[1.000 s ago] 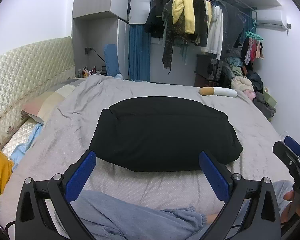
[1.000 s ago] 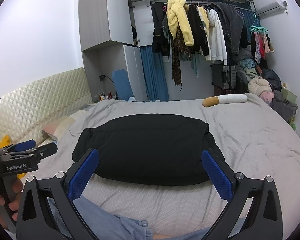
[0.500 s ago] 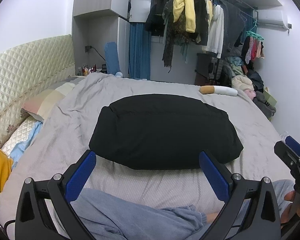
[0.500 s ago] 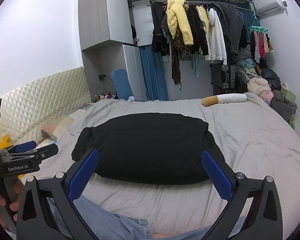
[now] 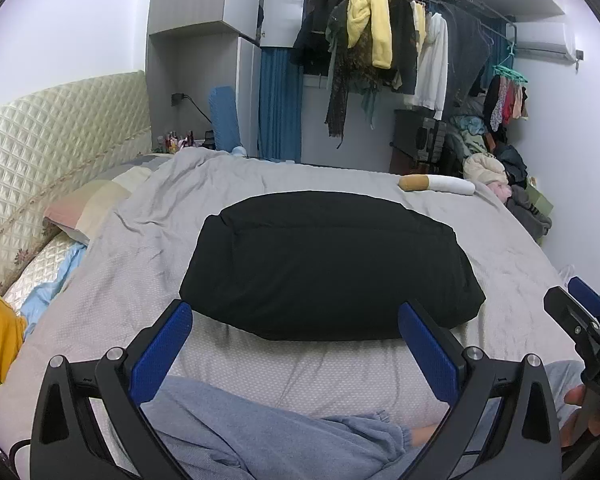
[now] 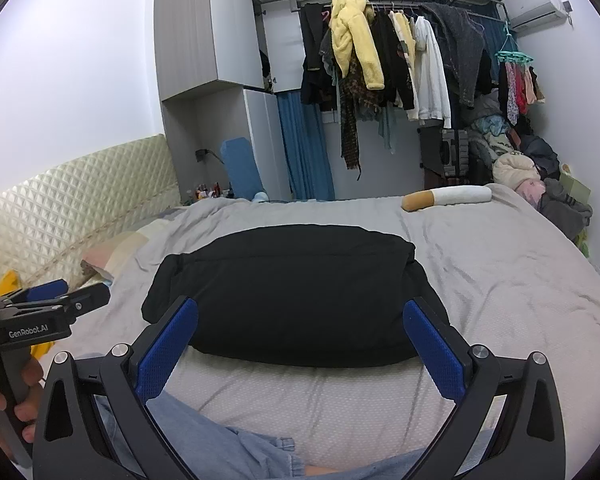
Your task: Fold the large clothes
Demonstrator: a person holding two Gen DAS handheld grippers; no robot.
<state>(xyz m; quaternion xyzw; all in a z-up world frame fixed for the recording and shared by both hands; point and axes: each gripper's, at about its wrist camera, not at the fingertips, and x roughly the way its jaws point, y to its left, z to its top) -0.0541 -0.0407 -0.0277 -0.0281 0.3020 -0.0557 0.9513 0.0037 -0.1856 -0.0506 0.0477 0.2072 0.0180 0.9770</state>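
Note:
A black garment (image 5: pixel 328 264) lies folded into a broad rectangle on the grey bedspread (image 5: pixel 140 264), and shows in the right wrist view (image 6: pixel 296 296) too. My left gripper (image 5: pixel 296 320) is open and empty, held above the bed just short of the garment's near edge. My right gripper (image 6: pixel 300 320) is open and empty, also just short of that edge. Each gripper shows at the side of the other's view, the right one (image 5: pixel 580 308) and the left one (image 6: pixel 56 300).
The person's leg in blue trousers (image 5: pixel 268 432) lies under both grippers. A brown and white bolster (image 5: pixel 436 184) lies at the bed's far right. Pillows (image 5: pixel 92 208) and a quilted headboard (image 5: pixel 52 136) are on the left. A rack of hanging clothes (image 5: pixel 380 48) stands behind the bed.
Both views shift very slightly; the garment sits a touch lower and closer in the left wrist view. Both grippers stay open and empty.

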